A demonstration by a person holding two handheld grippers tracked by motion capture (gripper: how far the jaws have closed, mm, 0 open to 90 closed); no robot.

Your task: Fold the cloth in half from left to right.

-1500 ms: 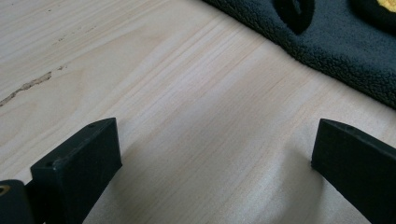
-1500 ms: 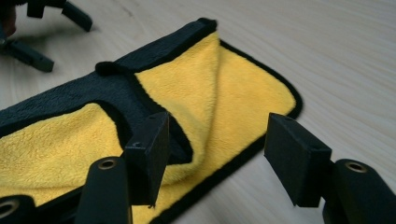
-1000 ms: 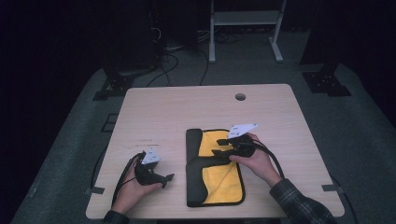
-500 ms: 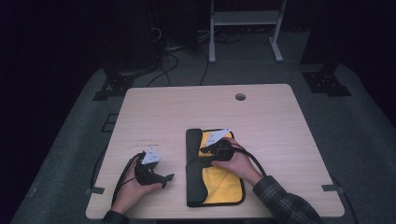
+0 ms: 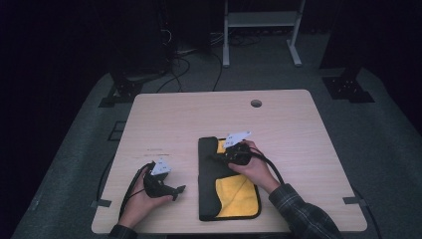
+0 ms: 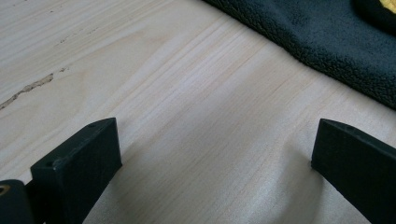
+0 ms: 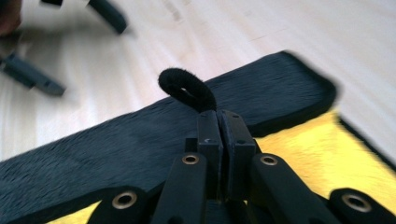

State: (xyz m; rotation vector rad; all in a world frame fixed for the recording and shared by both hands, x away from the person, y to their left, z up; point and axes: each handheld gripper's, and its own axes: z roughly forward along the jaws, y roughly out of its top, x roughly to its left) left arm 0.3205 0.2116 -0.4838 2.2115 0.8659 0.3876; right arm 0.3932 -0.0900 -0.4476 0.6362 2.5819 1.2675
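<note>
The right gripper (image 5: 219, 158), whose jaws have just closed, pinches a raised fold of the black-and-yellow cloth (image 5: 234, 196), whose long axis runs 12 to 6 on the counter (image 5: 298, 124), while the open left gripper (image 5: 175, 191) idles at 9.

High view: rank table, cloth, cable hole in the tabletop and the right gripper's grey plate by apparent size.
1. table
2. cloth, folded black over yellow
3. grey plate on the right gripper
4. cable hole
The plate sits higher, nearer the camera, so its lead over the hole is unsure.
</note>
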